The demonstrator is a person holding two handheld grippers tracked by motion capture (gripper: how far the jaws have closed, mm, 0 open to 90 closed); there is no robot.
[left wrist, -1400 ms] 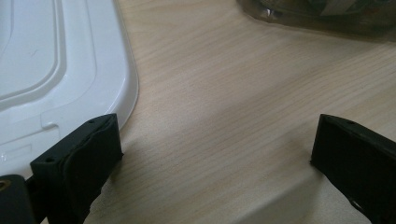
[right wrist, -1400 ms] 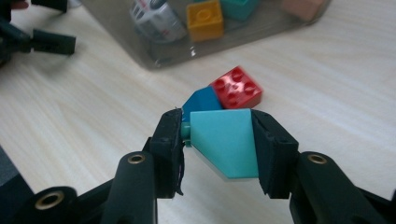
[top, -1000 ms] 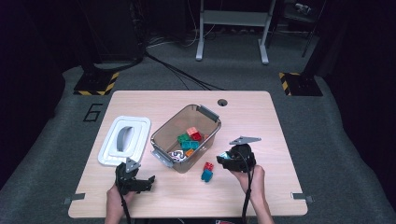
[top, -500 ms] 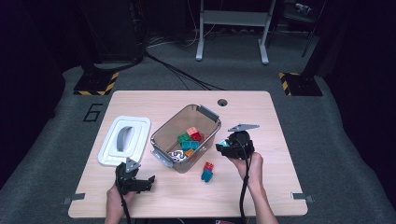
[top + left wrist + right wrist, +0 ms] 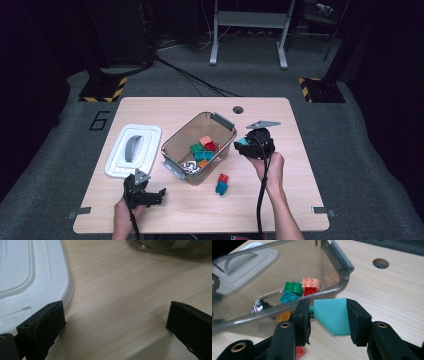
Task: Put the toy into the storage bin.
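The right hand-held gripper (image 5: 328,315) is clamped on a teal block (image 5: 332,316), its two black jaws pressing the block's opposite sides. The block is a smooth, matt turquoise piece with one slanted face, so it reads as a wedge rather than a cube; a short stud or peg sticks out toward the left jaw. In the high view this hand-held gripper (image 5: 245,143) is held up just off the table (image 5: 300,130), beside the near right wall of a clear plastic bin (image 5: 220,121).

Just beyond the jaws, the bin's rounded rim (image 5: 342,272) rises in front of the block. Inside the bin, farther on, lie a green brick (image 5: 293,287), a pink brick (image 5: 311,283) on a red one, a teal brick (image 5: 288,297) and an orange one lower down. Behind the hand-held gripper, nearer the person, a red-and-teal pair of bricks (image 5: 222,183) sits on the table.

The left hand-held gripper (image 5: 142,195) rests low with its jaws wide apart and nothing between them, a white lid (image 5: 30,277) just beside its left jaw.
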